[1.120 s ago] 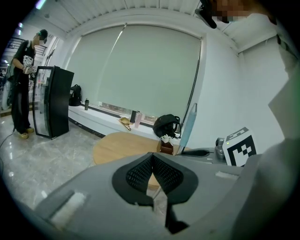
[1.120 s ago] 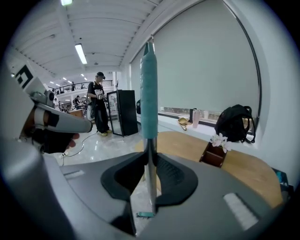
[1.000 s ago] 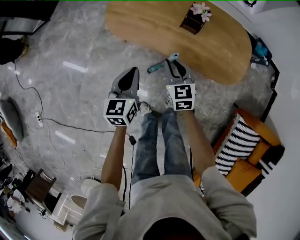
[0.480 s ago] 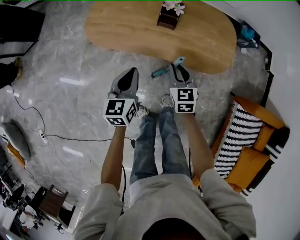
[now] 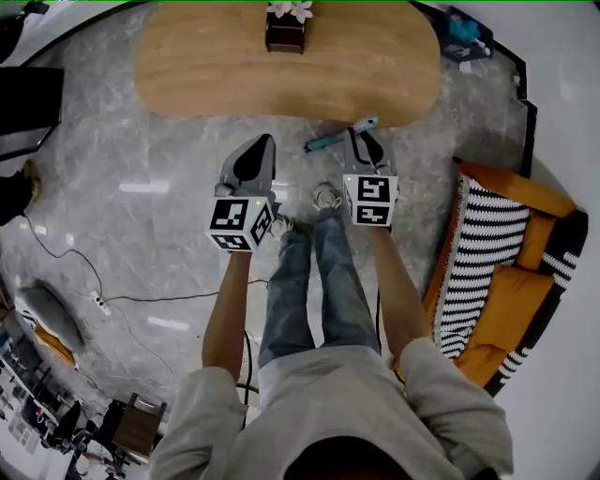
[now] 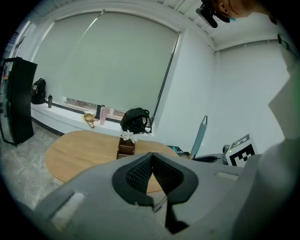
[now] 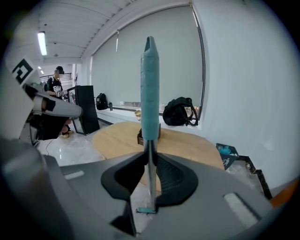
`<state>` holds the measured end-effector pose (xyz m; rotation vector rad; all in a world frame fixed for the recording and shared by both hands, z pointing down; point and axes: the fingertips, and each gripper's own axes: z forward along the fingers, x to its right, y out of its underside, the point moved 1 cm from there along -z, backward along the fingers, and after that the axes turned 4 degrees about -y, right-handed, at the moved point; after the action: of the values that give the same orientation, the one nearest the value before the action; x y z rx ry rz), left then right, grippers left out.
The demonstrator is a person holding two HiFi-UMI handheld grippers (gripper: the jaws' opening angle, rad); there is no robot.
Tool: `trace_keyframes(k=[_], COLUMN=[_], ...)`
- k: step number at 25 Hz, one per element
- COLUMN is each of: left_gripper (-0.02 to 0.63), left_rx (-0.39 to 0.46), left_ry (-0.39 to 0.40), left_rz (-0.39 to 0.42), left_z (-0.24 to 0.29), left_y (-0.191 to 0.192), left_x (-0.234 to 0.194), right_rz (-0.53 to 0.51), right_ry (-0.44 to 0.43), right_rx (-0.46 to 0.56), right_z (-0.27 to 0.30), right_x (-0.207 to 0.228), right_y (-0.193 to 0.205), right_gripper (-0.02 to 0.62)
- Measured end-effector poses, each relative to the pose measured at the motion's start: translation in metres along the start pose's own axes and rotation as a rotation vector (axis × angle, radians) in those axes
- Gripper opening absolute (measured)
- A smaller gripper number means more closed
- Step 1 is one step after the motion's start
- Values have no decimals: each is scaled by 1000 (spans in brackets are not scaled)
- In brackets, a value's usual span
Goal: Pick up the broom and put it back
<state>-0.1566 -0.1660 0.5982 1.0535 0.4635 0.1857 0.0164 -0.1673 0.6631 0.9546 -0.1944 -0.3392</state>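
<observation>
The oval wooden table [image 5: 216, 75] stands at the far side. The broom [image 7: 150, 93] stands roughly upright on its near side, its metal shaft pinched by the right gripper [image 7: 150, 171]. The left gripper [image 6: 151, 161] has its jaws pressed together, empty.

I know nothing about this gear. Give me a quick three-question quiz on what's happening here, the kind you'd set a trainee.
1. True or false: the left gripper holds the broom.
2. What stands on the wooden table? A: a laptop. B: a box of flowers. C: a lamp.
3. Fill in: the right gripper is shut on the broom's ____.

Key: 1 false, its jaws are together with nothing between them; 2 B; 3 handle.
</observation>
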Motion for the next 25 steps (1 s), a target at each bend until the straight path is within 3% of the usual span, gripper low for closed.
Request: trace_keyframes(k=[10,25], left_gripper=[0,0], left_rx=[-31,-51], left_ry=[43,2], left_rz=[15,-10], left_z=[21,28], left_y=[9,21], left_x=[27,9], right_rz=[33,-5], right_ry=[93,121], right_rx=[-33,-50], right_z=[-10,32], right_x=[41,44], right_y=[26,18], right_gripper=[80,81])
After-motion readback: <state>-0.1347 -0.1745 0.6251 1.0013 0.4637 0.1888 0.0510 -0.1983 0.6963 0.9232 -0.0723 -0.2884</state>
